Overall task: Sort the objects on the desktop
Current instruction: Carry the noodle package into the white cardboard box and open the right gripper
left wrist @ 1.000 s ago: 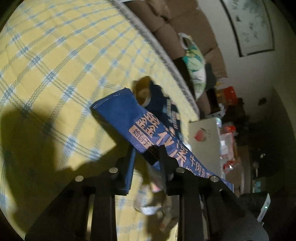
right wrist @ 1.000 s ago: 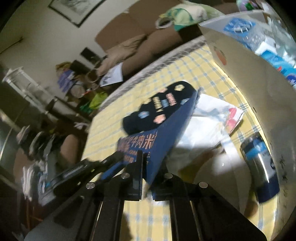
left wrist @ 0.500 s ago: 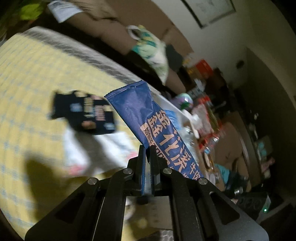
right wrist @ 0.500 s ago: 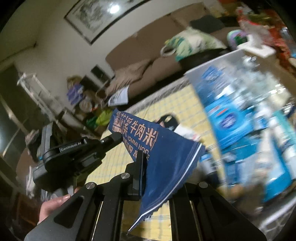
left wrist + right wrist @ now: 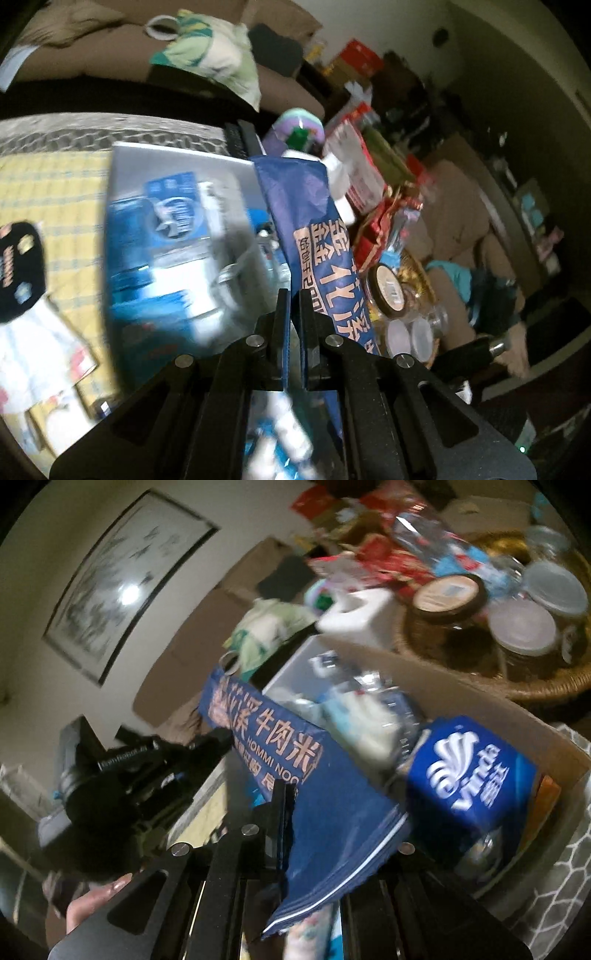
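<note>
Both hand-held grippers — left (image 5: 291, 314), right (image 5: 286, 805) — pinch shut on a light, floppy noodle packet (image 5: 295, 775), its printed end at 11 o'clock — best held by opposite edges.

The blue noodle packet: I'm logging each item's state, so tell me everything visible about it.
The blue noodle packet is a long, flat, glossy pouch, dark blue with pale orange Chinese lettering and "HOMMI". It is held in the air, slanted, over the open cardboard box. The left tool and the right tool are both shut on it at opposite ends.
</note>
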Demonstrator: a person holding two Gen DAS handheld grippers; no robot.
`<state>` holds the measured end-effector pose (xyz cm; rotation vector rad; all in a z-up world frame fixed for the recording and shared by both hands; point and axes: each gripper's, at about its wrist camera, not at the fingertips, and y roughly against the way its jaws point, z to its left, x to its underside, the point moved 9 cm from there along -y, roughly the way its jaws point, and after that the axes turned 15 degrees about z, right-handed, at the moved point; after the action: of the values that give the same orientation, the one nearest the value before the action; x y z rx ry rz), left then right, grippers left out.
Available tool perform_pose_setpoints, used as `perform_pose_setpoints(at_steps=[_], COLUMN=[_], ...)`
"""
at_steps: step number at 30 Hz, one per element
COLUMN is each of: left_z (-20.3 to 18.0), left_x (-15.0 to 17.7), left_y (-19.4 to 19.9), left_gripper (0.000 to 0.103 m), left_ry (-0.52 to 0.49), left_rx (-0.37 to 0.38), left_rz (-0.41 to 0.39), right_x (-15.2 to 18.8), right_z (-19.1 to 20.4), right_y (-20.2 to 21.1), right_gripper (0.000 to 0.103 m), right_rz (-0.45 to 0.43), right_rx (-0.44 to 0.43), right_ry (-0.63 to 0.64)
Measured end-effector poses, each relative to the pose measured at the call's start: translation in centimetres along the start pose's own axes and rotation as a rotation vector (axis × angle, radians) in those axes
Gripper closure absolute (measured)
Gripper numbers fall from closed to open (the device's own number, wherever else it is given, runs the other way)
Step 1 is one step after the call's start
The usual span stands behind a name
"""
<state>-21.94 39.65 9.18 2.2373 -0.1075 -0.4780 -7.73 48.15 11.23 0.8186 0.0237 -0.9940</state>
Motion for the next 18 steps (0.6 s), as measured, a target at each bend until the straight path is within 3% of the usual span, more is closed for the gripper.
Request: perform_pose_setpoints(at_steps=[6, 12, 17, 18], left_z=[-0.4, -0.4, 0.9, 1.1], left_x=[-1.5, -1.5, -1.5, -1.4], left_y=[-4.8, -5.5, -4.3, -4.3], left_gripper=[0.099, 0.099, 0.099, 0.099], left_ry=[0.002, -0.052, -0.042, -0.049], left_rx=[-0.042, -0.132, -0.142, -0.159], left_rz=[0.075, 0.108, 0.118, 0.121], right_x=[-2.2, -2.7, -1.0, -0.6], right_z=[-3.5, -3.1, -2.8, -2.4], right_y=[-1.7, -3.6, -3.6, -2.7], right_gripper=[0.097, 0.092, 0.065, 0.044], right_rz=[-0.039, 0.06, 0.184, 0.179], right_rx=[0.011, 0.091, 0.135, 0.149], right_ry=[-0.15, -0.152, -0.08, -0.064])
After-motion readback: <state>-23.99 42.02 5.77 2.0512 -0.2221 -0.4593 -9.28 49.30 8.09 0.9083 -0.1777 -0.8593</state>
